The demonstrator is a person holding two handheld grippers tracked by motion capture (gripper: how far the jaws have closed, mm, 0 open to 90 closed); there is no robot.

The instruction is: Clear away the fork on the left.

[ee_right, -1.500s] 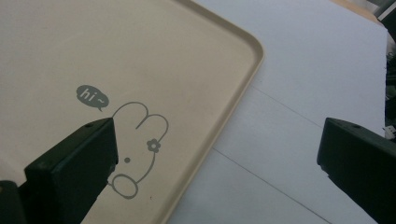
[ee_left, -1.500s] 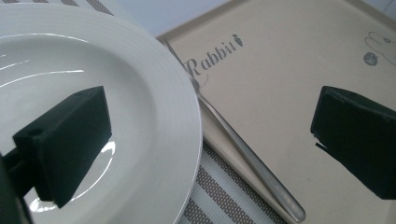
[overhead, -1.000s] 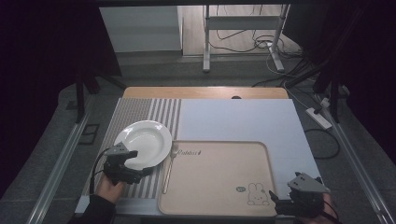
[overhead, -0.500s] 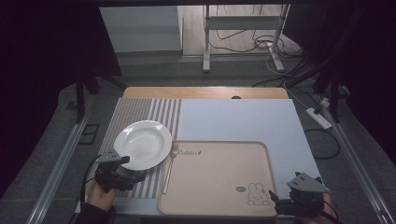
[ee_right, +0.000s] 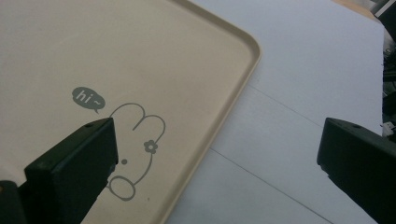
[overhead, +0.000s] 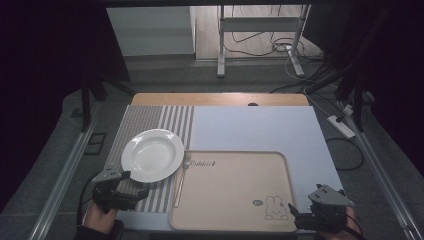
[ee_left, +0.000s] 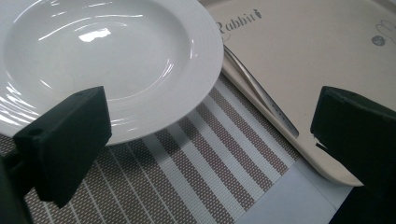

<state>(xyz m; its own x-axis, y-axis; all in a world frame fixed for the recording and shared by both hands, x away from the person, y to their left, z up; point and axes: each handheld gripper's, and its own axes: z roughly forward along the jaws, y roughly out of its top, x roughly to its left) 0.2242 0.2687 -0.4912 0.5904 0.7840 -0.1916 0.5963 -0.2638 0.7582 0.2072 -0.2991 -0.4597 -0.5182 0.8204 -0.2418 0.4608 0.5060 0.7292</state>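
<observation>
We read "Rabbit" and "hi~" on the tray (overhead: 235, 190). Spoon (overhead: 181, 180) partly under the plate (overhead: 152, 154). Left gripper (ee_left: 210, 135) and right gripper (ee_right: 217, 163) both gape, empty.

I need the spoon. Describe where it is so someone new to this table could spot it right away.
Start at the big beige tray with the rabbit drawing, nearest the person. Along its left rim, in the gap between it and the white plate, lies the spoon, bowl end away from the person. It's the one thin, shiny metal piece, resting where the striped mat meets the tray.
</observation>
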